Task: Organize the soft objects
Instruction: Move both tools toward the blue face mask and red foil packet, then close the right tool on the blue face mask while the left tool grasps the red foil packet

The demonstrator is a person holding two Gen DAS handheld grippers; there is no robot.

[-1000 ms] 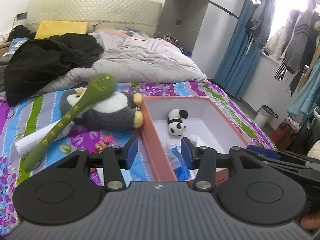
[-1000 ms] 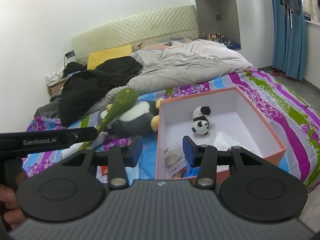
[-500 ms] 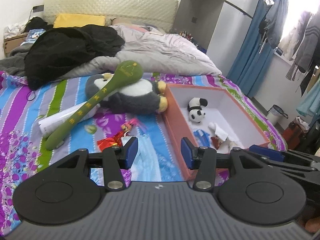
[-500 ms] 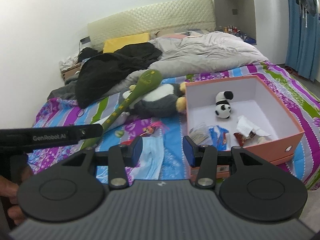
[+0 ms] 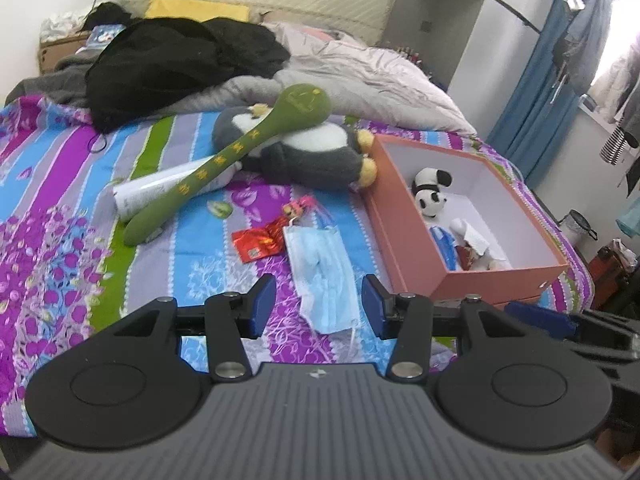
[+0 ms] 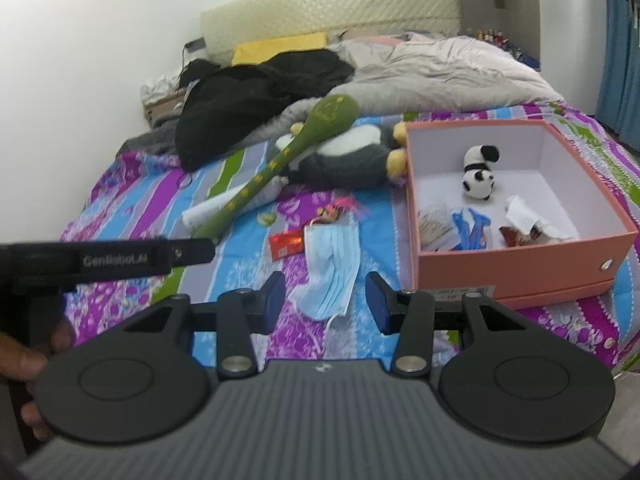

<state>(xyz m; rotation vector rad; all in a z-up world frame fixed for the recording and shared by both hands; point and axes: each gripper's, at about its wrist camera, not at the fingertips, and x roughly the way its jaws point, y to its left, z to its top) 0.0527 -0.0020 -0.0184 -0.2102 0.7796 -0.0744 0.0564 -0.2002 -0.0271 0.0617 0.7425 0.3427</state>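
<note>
The left gripper (image 5: 319, 306) stood parted and empty, and so did the right gripper (image 6: 326, 298) — each framed the blue face mask (image 5: 323, 276) low in the centre of its view, probably the next pick. The mask lay flat on the striped bedsheet (image 5: 60, 240), just left of the orange box (image 5: 404, 236), which sat open at centre right to take small items; a panda plush (image 5: 430, 192) was already inside. Above, at centre frame, a green plush mallet (image 5: 240, 156) leaned across a big penguin plush (image 5: 312, 152), not yet boxed.
</note>
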